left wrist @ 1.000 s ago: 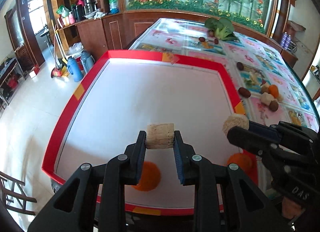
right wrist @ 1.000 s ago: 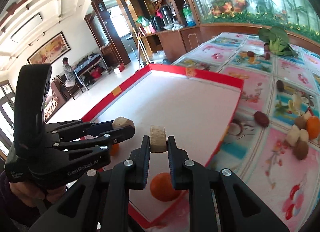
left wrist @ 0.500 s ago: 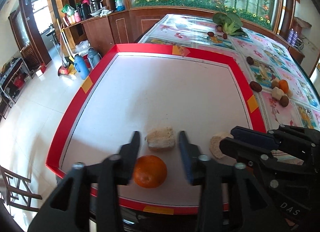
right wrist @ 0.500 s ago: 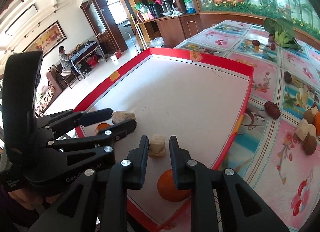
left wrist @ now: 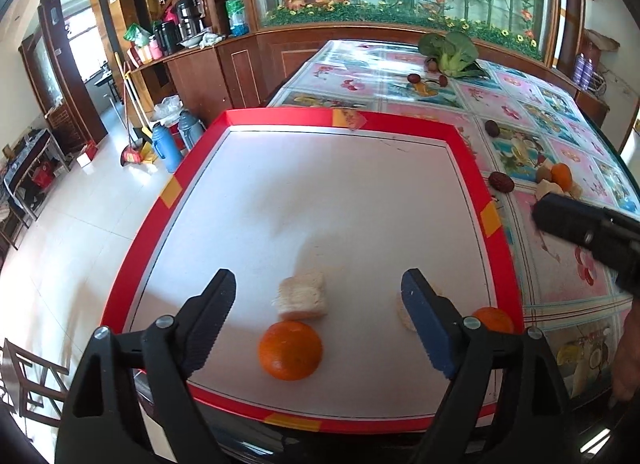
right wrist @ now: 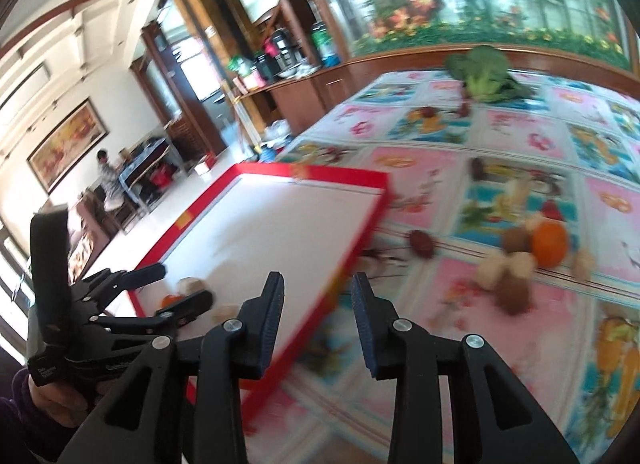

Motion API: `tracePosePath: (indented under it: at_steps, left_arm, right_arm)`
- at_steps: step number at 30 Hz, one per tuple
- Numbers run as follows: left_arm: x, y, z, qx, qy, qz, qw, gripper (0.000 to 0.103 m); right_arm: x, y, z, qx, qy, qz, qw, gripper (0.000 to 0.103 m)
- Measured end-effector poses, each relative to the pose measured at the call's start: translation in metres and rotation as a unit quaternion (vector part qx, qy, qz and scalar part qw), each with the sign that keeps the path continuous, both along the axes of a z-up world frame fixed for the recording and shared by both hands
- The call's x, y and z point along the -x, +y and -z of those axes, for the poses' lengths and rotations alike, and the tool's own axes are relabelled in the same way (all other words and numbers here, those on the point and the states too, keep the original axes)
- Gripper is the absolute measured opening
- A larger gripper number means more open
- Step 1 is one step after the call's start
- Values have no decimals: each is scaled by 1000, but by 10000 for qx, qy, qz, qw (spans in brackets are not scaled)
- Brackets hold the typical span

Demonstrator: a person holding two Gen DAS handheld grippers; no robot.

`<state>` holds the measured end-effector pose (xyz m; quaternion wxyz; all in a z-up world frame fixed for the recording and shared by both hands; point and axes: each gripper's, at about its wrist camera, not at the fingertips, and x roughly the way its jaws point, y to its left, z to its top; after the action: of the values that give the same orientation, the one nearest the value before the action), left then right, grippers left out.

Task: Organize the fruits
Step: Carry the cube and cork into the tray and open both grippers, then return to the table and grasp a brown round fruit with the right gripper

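Seen from the left wrist, the left claw (left wrist: 318, 300) is spread wide and grips nothing. Directly ahead of it, between its two fingers and nearest the camera, an orange (left wrist: 290, 349) sits on the white mat (left wrist: 328, 216). Just beyond the orange, touching or almost touching it, lies a pale cut chunk (left wrist: 302, 295). Beside the claw's right finger a second pale chunk (left wrist: 401, 310) is partly hidden by that finger, and a second orange (left wrist: 493, 320) shows past it, at the mat's red border (left wrist: 496, 248).

Farther ahead and to the right of the left claw, off the mat on the patterned table (left wrist: 560, 264), lie a dark reddish fruit (left wrist: 502, 182) near the border and a small cluster (left wrist: 556, 180) of an orange, a brown fruit and pale chunks. The black tip of the right claw (left wrist: 560, 220) crosses in front of that cluster. At the table's far end is a leafy green vegetable (left wrist: 450, 50) with a few small dark fruits around it.

Seen from the right wrist, which is motion-blurred, the right claw (right wrist: 318, 304) is partly open and empty, over the mat's right border with the table beyond. To its left, the left claw is open above the mat's near corner. Ahead and to the right of the right claw, well apart from it, is the same cluster (right wrist: 524, 260) on the table; the dark reddish fruit (right wrist: 421, 243) lies just ahead of the claw. The green vegetable (right wrist: 482, 74) is at the far end.
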<state>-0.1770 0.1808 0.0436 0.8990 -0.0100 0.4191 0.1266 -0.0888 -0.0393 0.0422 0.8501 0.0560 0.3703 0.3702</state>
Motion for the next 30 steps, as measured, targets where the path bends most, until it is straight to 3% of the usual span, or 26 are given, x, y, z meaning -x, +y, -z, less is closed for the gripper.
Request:
tracePosePath:
  at_steps: [7,16,21,30]
  left_arm:
    - [-6,-11,1,-90,81,91,9999,86]
    - [-8,-15,1,-146,109,55,9998,89]
    - [-9,-14,1,-175,112,-16,9998,94]
    - [-9,-18,-1,-232,121,1,9997,95]
  right_arm:
    - [-8,-30,7,-110,203,288,9993,35]
    - [-5,-27,9,-2,132,121,9998,35]
    - [-7,-27,12,49,205,159,9997,41]
    - [-6,-32,10,72,71,240,9997,42]
